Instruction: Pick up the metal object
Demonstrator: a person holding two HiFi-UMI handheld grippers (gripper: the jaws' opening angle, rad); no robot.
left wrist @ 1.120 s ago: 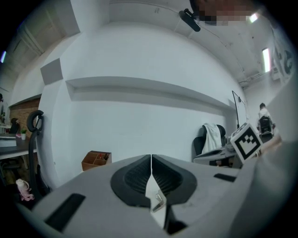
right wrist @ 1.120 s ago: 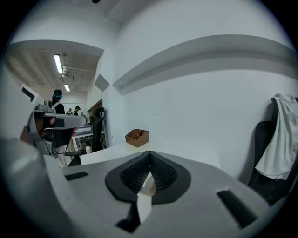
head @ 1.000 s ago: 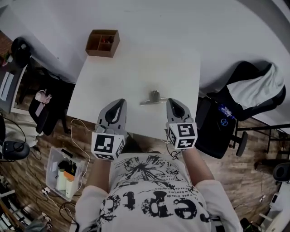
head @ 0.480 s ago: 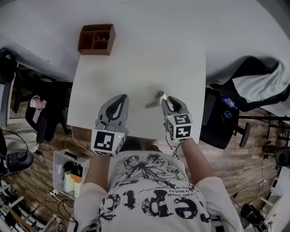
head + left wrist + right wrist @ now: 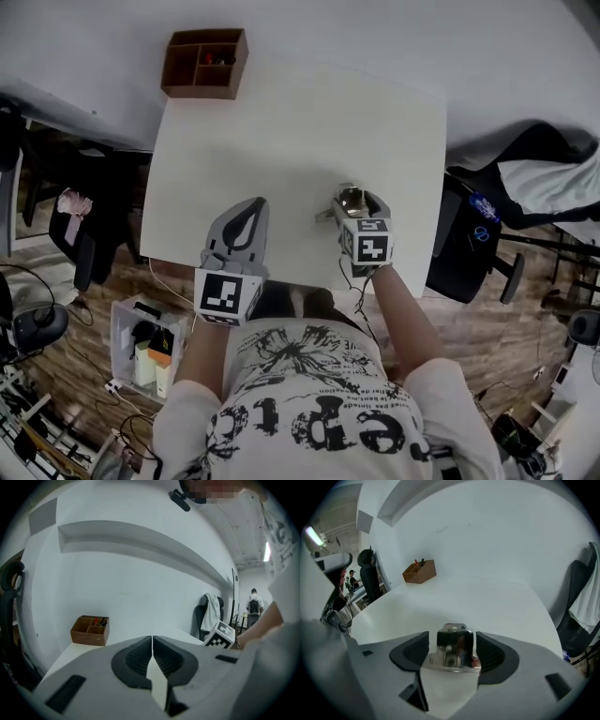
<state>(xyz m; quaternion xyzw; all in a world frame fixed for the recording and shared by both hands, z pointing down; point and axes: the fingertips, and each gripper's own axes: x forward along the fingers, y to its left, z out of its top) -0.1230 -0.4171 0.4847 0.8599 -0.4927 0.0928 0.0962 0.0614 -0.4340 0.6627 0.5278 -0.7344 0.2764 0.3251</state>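
Well, from the head view the metal object lies on the white table near its front edge, and the right gripper has its tips set over it, while the left gripper hovers beside it above the table, well apart from the piece. A brown wooden organizer sits at the far left corner, out of the way. In the left gripper view the jaws meet along a thin seam with nothing between them, so that tool is idle. In the right gripper view the shiny piece stands between the two dark pads, with a sliver of gap showing on each side, so the jaws straddle it without pinching yet. I'd say the reach is done, and what is left is the squeeze and the lift off the table.
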